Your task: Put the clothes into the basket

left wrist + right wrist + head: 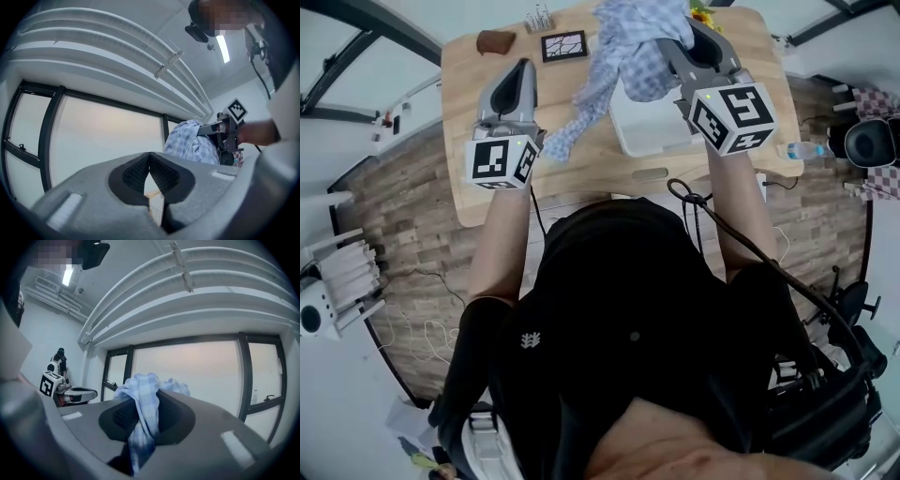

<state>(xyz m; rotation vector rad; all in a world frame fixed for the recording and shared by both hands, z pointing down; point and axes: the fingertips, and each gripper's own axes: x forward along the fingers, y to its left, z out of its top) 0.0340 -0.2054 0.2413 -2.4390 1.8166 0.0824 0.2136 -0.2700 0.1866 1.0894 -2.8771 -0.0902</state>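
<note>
A blue-and-white checked garment (pixel 630 45) hangs in the air over the table, bunched at the top and trailing down to the left. My right gripper (pixel 673 52) is shut on its upper part; in the right gripper view the cloth (pixel 143 397) is pinched between the jaws of that gripper (pixel 145 414). Below the garment stands a white basket (pixel 652 127) on the wooden table (pixel 581 178). My left gripper (pixel 522 67) is held out to the left of the cloth, its jaws closed on nothing (pixel 150 161). From the left gripper view the garment (pixel 190 143) hangs from the right gripper (pixel 220 133).
At the far side of the table lie a brown object (pixel 495 42), a dark framed picture (pixel 564 45) and a small rack (pixel 540 17). A water bottle (pixel 806 150) lies by the right edge. A black cable (pixel 712 220) runs along the right arm.
</note>
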